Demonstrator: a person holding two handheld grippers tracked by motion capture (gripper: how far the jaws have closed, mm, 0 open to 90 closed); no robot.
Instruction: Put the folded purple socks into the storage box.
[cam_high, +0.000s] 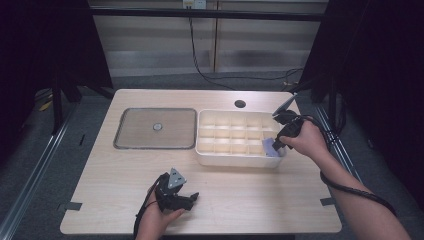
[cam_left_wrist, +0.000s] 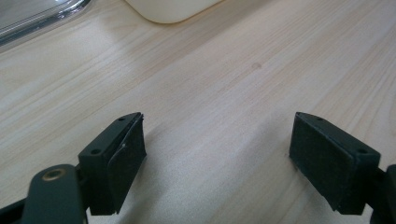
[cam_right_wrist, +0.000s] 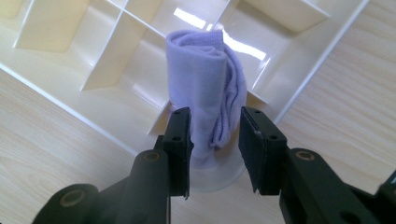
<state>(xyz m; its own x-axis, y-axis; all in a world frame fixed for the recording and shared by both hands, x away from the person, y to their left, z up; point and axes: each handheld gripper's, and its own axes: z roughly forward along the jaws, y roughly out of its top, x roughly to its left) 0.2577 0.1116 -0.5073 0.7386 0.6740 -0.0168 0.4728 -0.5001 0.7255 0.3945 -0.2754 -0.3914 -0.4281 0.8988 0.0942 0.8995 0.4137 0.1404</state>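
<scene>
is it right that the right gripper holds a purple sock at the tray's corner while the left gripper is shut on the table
Not quite: the left gripper is open, jaws wide apart over the bare table, as the left gripper view shows. The right gripper does hold the purple sock at the tray's corner.

Overhead table; two close gripper views

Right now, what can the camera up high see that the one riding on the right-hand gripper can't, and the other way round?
High view alone: the left gripper resting open on the table, the flat grey tray, and the person's forearms.

Right gripper view alone: close detail of the rolled lilac cloth between the right gripper's black pads, and the divider walls around it.

Both: the cream divided box, the cloth at its near right corner, and pale wood.
</scene>
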